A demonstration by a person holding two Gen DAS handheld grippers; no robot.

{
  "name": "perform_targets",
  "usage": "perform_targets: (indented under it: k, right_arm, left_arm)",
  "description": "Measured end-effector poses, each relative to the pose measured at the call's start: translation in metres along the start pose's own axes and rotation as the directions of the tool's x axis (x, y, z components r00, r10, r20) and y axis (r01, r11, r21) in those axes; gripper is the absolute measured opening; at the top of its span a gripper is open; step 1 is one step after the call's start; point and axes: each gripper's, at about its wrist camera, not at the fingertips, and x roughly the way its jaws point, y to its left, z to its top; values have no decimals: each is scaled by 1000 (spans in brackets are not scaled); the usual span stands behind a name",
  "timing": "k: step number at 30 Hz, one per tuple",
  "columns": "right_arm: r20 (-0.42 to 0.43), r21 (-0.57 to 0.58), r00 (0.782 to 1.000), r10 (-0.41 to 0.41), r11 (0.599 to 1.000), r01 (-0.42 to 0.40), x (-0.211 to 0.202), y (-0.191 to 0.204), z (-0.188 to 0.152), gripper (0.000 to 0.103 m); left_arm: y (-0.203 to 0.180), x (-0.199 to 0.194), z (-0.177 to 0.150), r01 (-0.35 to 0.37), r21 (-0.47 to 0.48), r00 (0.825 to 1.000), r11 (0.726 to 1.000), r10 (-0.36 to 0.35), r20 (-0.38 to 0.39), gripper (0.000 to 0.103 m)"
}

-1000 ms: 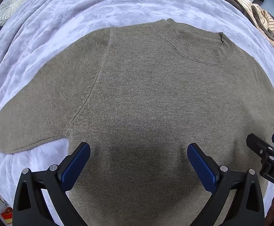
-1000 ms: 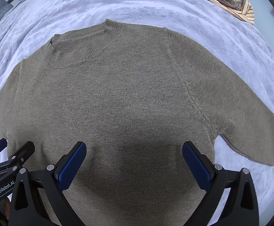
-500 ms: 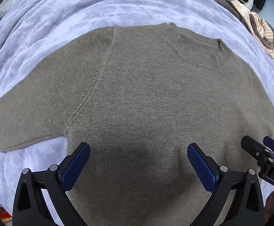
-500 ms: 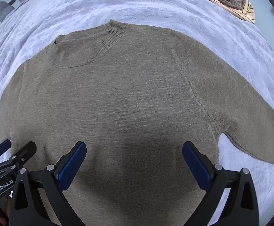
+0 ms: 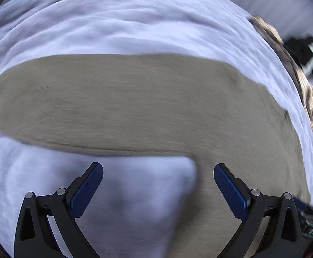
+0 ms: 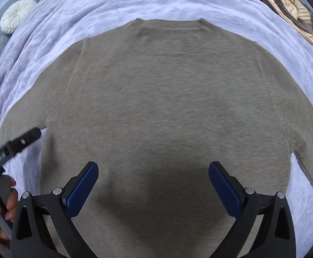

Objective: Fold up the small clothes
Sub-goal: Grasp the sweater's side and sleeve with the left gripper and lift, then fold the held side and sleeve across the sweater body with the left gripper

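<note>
Olive sweater (image 6: 167, 107) lies flat on the lavender bedspread (image 6: 134, 2), unfolded (no folds started); left gripper (image 5: 158, 185) and right gripper (image 6: 153, 182) gape wide, empty.

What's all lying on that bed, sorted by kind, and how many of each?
Olive-brown sweater: 1
Striped garment, bunched up: 1
Round white cushion: 1
Lavender bedspread: 1
Handheld grippers, jaws open: 2 (left gripper, right gripper)
Total: 6

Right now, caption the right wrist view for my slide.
Open right gripper over a flat olive sweater on a lavender bedspread.
</note>
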Motion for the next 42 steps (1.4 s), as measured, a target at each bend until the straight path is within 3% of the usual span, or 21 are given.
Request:
perform_targets:
  k: [2,5,7,11,12,13,14,16,17,19,23,24,27,29,31,37,39,41,42]
  right_arm:
    - [-9,-20,1000,3,1000,-4,3,10,-3,102]
    - [-23,-51,1000,7,999,-8,5,26,-9,102]
    - [-31,-68,999,9,998,-11,9,37,-11,102]
    - [-42,-107,999,11,994,-16,12,55,-14,102]
    - [-46,-116,999,13,993,-18,12,59,-15,102]
    - [-49,-123,999,16,992,-22,13,63,-16,102]
    - [-50,-128,999,18,992,-25,13,66,-17,102]
    - [-52,-135,998,27,990,-34,13,73,-18,102]
    - [-50,-136,998,33,990,-40,12,75,-19,102]
    - [-40,-139,998,44,989,-49,12,82,-19,102]
    - [-8,-129,998,67,989,-67,6,78,-21,102]
    - [-3,-120,997,71,990,-71,5,76,-21,102]
    - [24,-81,996,88,993,-86,0,64,-21,102]
    - [45,-55,994,95,994,-93,-5,53,-22,102]
    - [73,-28,993,95,995,-93,-12,41,-23,102]
    - [118,101,991,65,992,-78,-20,-10,-28,102]
    - [114,157,992,58,985,-75,-19,-32,-32,102]
    - [101,205,994,49,976,-69,-17,-53,-38,102]
    - [91,226,995,43,972,-63,-16,-64,-40,102]
  left_arm:
    - [43,-7,4,-10,-98,999,995,14,43,103]
    - [105,-10,8,0,-264,997,964,21,78,103]
    - [133,-4,9,20,-350,997,937,9,82,103]
    - [152,6,17,92,-442,991,892,-40,125,103]
    - [153,6,20,92,-448,990,890,-31,141,93]
    - [158,4,22,95,-451,988,888,-30,150,73]
    - [160,7,24,99,-461,988,882,-32,153,62]
    - [165,10,29,187,-461,976,867,-111,189,17]
    - [167,11,29,246,-454,965,856,-171,201,10]
    - [163,8,32,335,-417,937,845,-250,244,9]
    - [125,-15,51,476,-227,866,850,-407,292,9]
    - [107,-20,58,507,-176,847,844,-449,286,9]
    - [54,-31,73,544,-36,816,838,-519,256,9]
    - [11,-35,80,585,49,785,810,-581,214,9]
    - [-37,-34,80,605,128,771,786,-618,154,9]
    - [-164,-2,45,584,286,802,760,-596,-54,9]
    - [-194,10,30,542,332,833,772,-544,-95,9]
    - [-225,31,12,462,403,885,790,-442,-147,10]
    - [-231,41,1,431,425,902,796,-396,-172,10]
